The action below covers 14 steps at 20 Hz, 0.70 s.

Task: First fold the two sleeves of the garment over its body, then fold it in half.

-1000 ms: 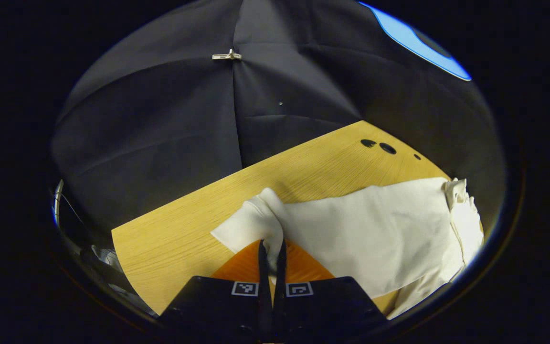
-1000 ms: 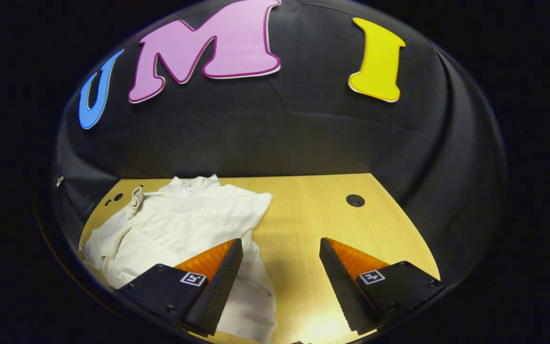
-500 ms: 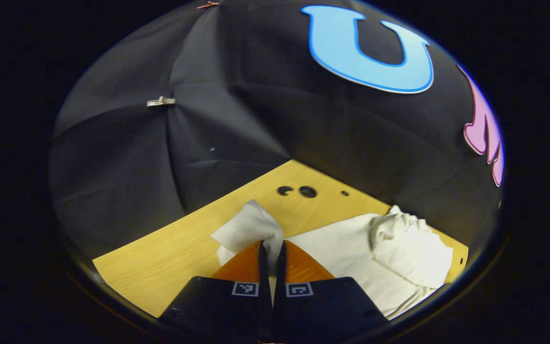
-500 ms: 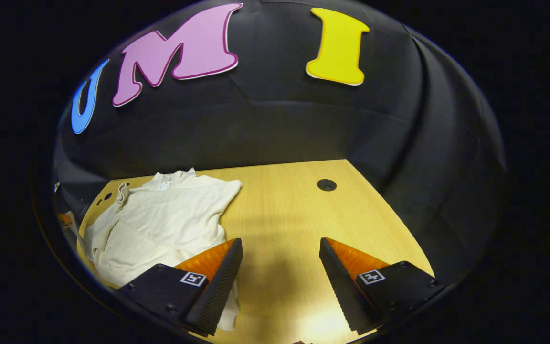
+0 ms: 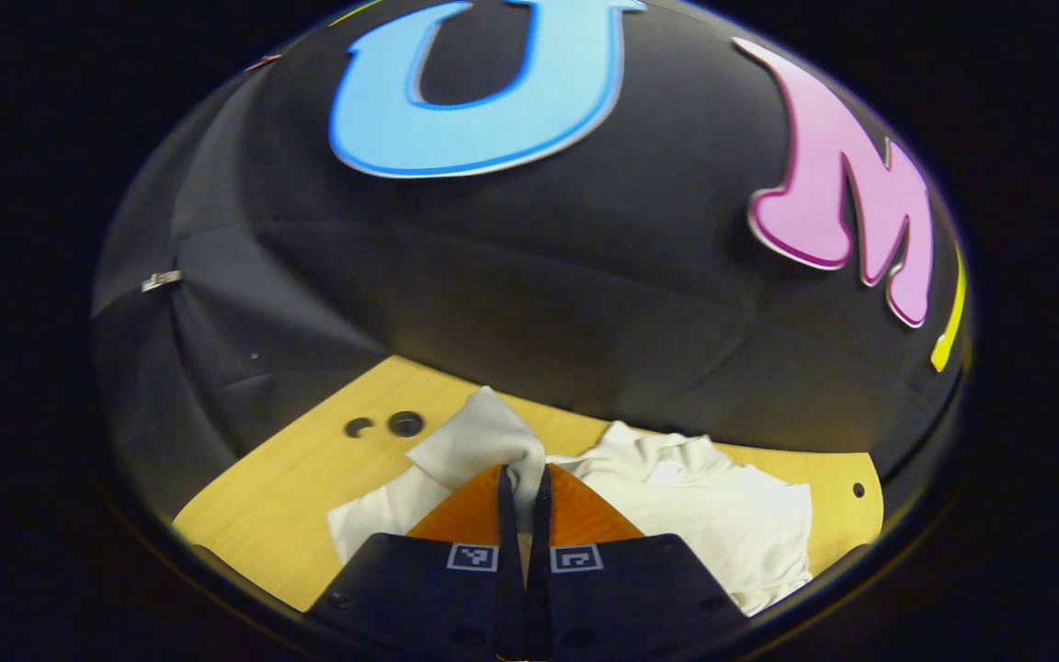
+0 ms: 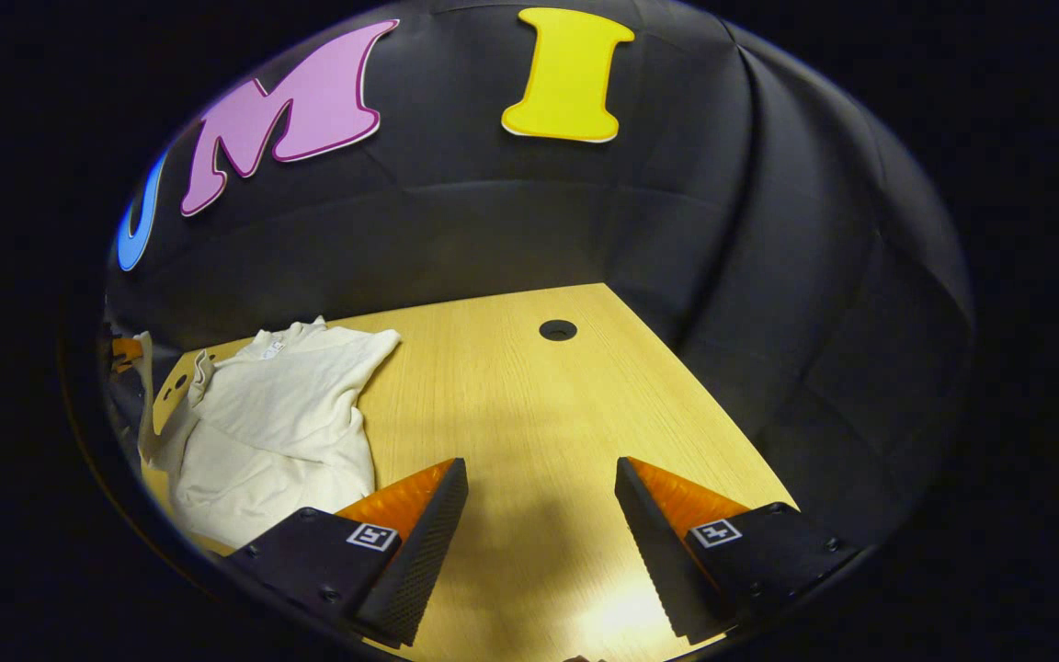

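A cream long-sleeved garment [image 5: 713, 519] lies on the wooden table [image 5: 290, 496]. My left gripper [image 5: 522, 483] is shut on the cuff of its sleeve [image 5: 479, 441], which is lifted above the table and hangs over the fingers. In the right gripper view the garment [image 6: 272, 423] lies bunched at the far left of the table [image 6: 529, 405], and the left gripper [image 6: 125, 351] holds the raised sleeve at the left edge. My right gripper [image 6: 540, 478] is open over bare wood to the right of the garment, with nothing between its fingers.
Round holes are cut in the tabletop [image 5: 405, 424] near the back left corner, and another hole [image 6: 557, 329] sits at the back right. Black cloth walls close in behind and beside the table. Bare wood stretches right of the garment.
My left gripper has lifted the sleeve and swung right, towards the garment's body. My right gripper has drifted right, away from the garment, still open.
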{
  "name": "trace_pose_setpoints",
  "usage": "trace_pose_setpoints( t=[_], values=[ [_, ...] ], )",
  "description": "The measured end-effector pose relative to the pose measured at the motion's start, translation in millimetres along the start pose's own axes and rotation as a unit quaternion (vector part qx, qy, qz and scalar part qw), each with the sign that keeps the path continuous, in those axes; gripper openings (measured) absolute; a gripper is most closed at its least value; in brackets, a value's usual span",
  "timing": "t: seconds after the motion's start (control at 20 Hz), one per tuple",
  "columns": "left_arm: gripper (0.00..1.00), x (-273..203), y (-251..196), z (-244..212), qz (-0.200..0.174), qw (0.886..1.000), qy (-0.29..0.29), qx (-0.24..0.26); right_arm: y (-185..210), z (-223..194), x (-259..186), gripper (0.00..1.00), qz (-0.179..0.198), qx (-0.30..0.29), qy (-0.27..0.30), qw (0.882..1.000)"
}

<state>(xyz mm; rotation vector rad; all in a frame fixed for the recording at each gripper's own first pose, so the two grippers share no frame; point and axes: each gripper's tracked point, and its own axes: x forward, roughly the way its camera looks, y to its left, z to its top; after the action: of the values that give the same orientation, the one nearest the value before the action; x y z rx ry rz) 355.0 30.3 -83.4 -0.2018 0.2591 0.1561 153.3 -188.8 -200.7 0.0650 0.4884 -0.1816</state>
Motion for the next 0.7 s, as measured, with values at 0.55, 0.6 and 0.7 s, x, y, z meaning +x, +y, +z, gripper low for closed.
trace_pose_setpoints(
  t=[0.55,0.6,0.7],
  values=[
    [0.06,6,-241,-34,-0.198,0.979,0.026,0.046,-11,-33,-4,0.99,-0.010,0.018,0.016,1.000],
    [0.06,4,-255,-40,-0.210,0.976,0.031,0.051,-10,-35,-4,0.99,-0.009,0.017,0.017,1.000],
    [0.06,-1,-281,-51,-0.230,0.971,0.041,0.055,-7,-37,-4,0.99,-0.007,0.017,0.016,1.000]
  ],
)
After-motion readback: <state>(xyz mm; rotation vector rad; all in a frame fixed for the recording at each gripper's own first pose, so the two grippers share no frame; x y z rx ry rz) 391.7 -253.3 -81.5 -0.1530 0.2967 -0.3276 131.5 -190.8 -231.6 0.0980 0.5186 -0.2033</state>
